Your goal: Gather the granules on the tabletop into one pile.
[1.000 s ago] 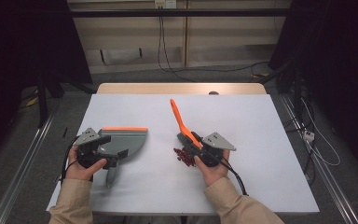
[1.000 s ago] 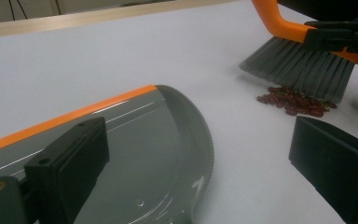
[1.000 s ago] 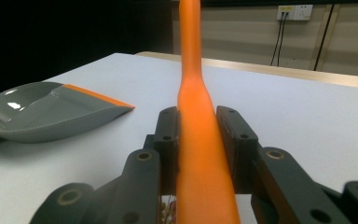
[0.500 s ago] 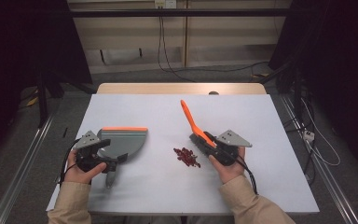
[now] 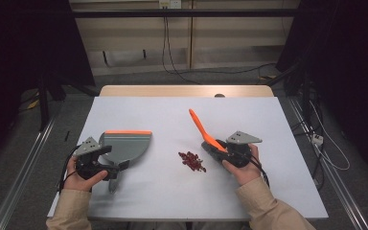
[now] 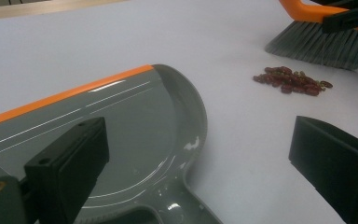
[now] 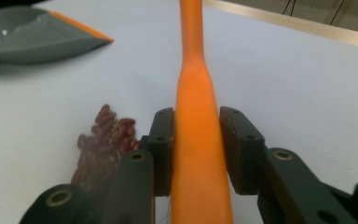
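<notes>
The desk [image 5: 278, 191] carries a grey dustpan [image 5: 124, 146] at its left side, its handle gripped by the left claw [image 5: 111, 168]. The right claw [image 7: 196, 140] is clenched on the orange brush [image 5: 206, 136], handle slanting up and away. The red beans [image 5: 192, 161] lie between them, just left of the bristles, nearer the right hand.
</notes>
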A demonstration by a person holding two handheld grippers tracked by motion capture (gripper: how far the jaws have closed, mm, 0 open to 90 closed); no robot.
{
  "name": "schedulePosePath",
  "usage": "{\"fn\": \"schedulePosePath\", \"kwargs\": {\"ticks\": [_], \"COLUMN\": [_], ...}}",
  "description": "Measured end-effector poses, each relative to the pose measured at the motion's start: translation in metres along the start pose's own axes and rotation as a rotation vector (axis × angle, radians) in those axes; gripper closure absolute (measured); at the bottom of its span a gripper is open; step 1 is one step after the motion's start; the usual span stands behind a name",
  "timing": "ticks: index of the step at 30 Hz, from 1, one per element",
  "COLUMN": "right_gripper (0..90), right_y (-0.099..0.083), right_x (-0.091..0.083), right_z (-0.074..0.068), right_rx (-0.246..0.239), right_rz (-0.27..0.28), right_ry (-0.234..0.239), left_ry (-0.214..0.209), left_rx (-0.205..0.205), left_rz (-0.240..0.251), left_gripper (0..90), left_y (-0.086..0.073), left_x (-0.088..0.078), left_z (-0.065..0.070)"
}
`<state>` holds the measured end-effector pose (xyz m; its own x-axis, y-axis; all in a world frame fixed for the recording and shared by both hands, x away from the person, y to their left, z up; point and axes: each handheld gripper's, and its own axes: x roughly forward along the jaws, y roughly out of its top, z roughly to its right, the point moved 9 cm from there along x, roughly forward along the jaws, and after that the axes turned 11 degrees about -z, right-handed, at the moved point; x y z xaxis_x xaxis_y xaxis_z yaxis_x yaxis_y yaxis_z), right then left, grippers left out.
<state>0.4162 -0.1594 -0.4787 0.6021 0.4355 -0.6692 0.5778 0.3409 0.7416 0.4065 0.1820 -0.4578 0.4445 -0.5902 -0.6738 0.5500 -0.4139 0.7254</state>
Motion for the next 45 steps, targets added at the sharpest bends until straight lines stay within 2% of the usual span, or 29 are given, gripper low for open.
{"fn": "schedulePosePath", "kwargs": {"ticks": [2,5,10,12,18,23,30,36,41,43,45], "right_gripper": [68.1,70.8,71.3,71.3,71.3,71.4,71.4,71.3,71.3,71.3,71.3], "right_y": [-0.003,-0.006,-0.007,-0.006,-0.003,0.004,0.013,0.02,0.023,0.02,0.013], "right_x": [0.0,0.0,-0.001,0.0,0.005,0.014,0.025,0.028,0.012,0.007,0.006], "right_z": [-0.001,0.002,0.005,0.004,-0.006,-0.026,-0.045,-0.045,-0.042,-0.043,-0.044], "right_rx": [-0.011,-0.012,0.014,0.008,0.058,0.044,0.042,0.05,0.069,0.06,0.072], "right_rz": [-0.047,-0.084,-0.087,-0.071,0.011,0.066,0.113,0.138,0.176,0.183,0.178], "right_ry": [0.011,-0.009,-0.007,-0.013,-0.045,-0.062,-0.063,-0.052,-0.046,-0.053,-0.049], "left_ry": [0.0,0.001,0.001,-0.001,0.003,0.003,0.004,0.007,0.005,0.005,0.007], "left_rx": [-0.002,0.0,-0.003,-0.005,-0.006,0.002,-0.005,-0.004,-0.004,0.0,-0.001], "left_rz": [0.003,0.002,0.001,0.003,0.003,0.007,0.009,0.008,0.006,0.009,0.002], "left_gripper": [4.6,4.6,4.6,4.7,4.7,4.6,4.6,4.6,4.6,4.7,4.7], "left_y": [0.0,0.0,-0.002,-0.002,-0.003,-0.002,-0.002,-0.003,-0.003,-0.003,-0.003], "left_x": [0.0,0.0,0.0,0.0,-0.001,-0.003,-0.004,-0.004,-0.004,-0.004,-0.003], "left_z": [0.0,0.001,0.0,0.0,-0.001,-0.001,-0.001,-0.003,-0.002,-0.001,-0.001]}}
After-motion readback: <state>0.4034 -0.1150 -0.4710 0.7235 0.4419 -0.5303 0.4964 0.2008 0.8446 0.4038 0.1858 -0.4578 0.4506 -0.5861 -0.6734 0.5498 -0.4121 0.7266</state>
